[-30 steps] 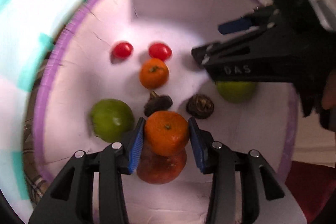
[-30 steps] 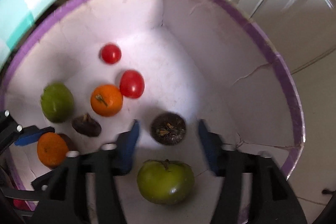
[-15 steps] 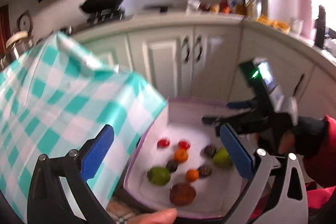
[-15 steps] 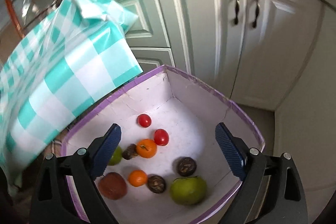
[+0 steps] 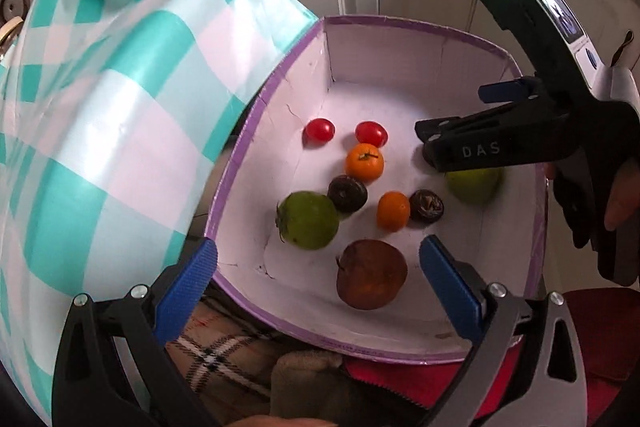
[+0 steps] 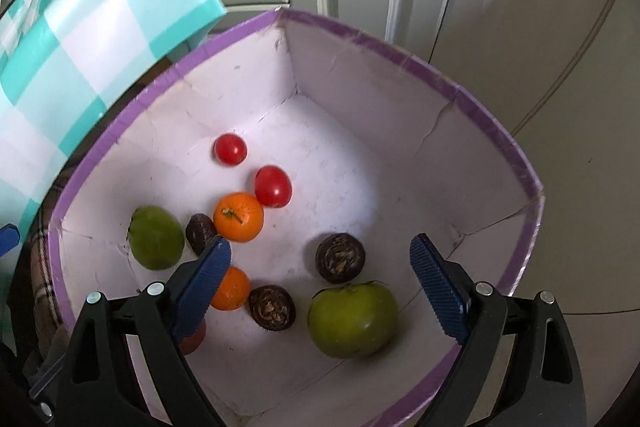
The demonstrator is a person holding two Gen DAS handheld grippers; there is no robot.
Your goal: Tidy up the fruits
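**Fruit Sits in the Purple-Edged Box, Both Tongs Wide**

All the fruit lies on the white floor of the box (image 6: 472, 95), which has a purple rim. Two red tomatoes (image 6: 230, 149) sit toward the far corner. Just in front of them is an orange (image 6: 239, 216), touching the nearer tomato. A second, smaller orange (image 5: 393, 210) lies closer in, beside a dark brown round fruit (image 5: 427, 205). Two more dark ones lie near it. A green fruit (image 5: 308, 219) rests by the left wall, and another green fruit (image 6: 352, 319) lies near the right wall. A big brownish-red fruit (image 5: 371, 273) is nearest the front.

The left tongs (image 5: 318, 285) stand wide above the box, holding nothing. The right tongs (image 6: 320, 281) are wide too and empty. A hand (image 5: 600, 195) holds them.

A teal checked cloth (image 5: 100, 107) hangs beside the box. Pale cupboard doors (image 6: 500, 7) stand behind.
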